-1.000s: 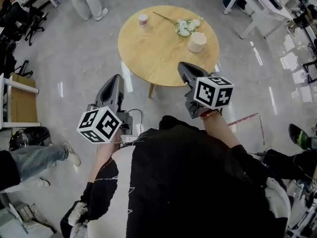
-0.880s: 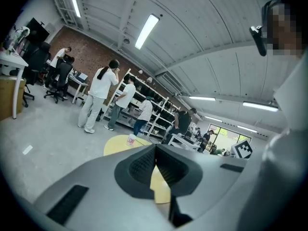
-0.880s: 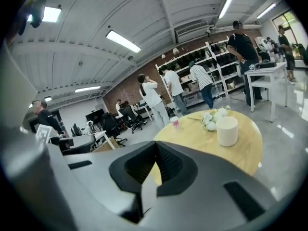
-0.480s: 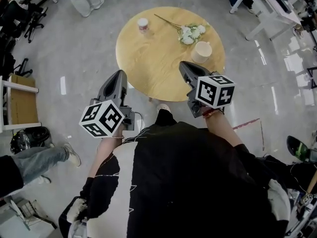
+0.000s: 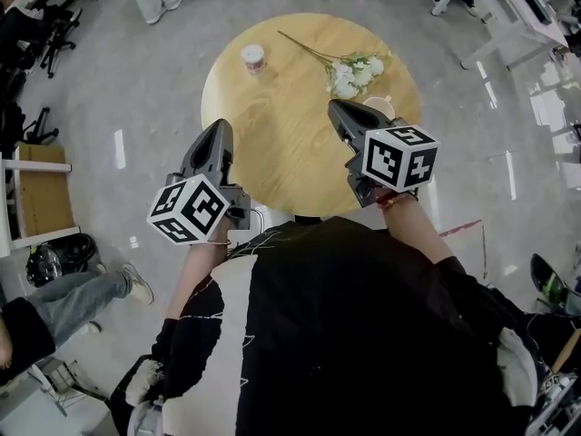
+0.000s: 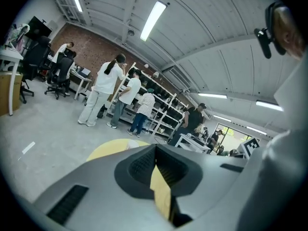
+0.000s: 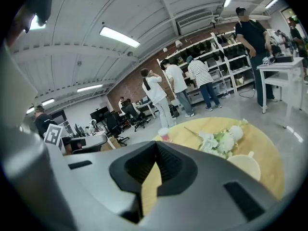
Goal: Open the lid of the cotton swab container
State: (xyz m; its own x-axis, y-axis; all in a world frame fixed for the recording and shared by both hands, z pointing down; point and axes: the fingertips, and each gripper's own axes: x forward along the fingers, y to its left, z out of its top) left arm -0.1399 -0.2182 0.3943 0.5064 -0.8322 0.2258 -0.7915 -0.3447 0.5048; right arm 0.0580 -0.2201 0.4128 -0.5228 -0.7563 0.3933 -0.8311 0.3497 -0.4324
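Upright near the far left edge of the round wooden surface: cotton swab container, long axis vertical, lid on top and facing up. Short cylinder, white lid, reddish band around the body; seen small in the right gripper view too, print too small to read. Well apart from both grippers.

Toward the far right edge, a spray of white flowers, stem running back toward the container. Just beside it a cream mug, partly hidden behind the right gripper.

Right gripper over the near right part of the surface, jaws closed together, nothing between them. Left gripper at the near left edge, jaws likewise closed and empty.
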